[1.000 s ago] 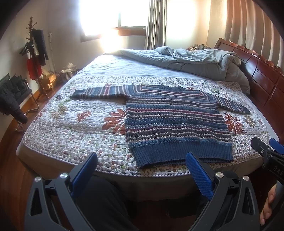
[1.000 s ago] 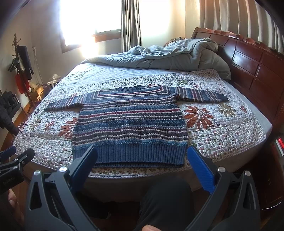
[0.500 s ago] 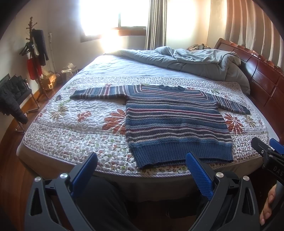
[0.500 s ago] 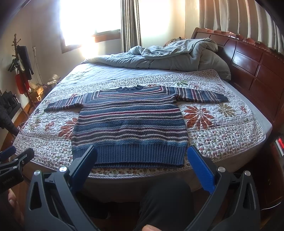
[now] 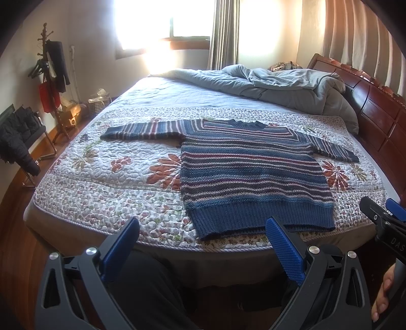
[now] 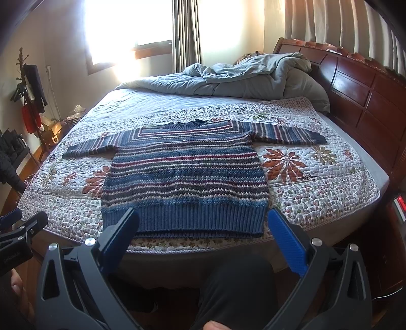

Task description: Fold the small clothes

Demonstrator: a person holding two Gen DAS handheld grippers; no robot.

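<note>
Striped sweater point(image 5: 251, 175) flat on floral quilt point(image 5: 106, 182), sleeves spread, hem near bed edge. Left gripper point(image 5: 203, 243) and right gripper point(image 6: 203, 236) — both wide open, empty, short of bed.

**What is there, counted**

One striped sweater point(image 5: 253, 175) lies on one bed point(image 5: 76, 228), with two sleeves spread out. One flowered quilt point(image 5: 114, 182) covers the near part of the bed, and one grey duvet point(image 5: 279, 86) is bunched at the far end. There are two grippers: the left gripper point(image 5: 203, 243) and the right gripper point(image 6: 203, 236), each with two blue fingers set wide apart. One coat rack point(image 5: 48, 63) stands by the wall, one window point(image 5: 177, 22) is behind, and one wooden headboard point(image 5: 375, 106).
</note>
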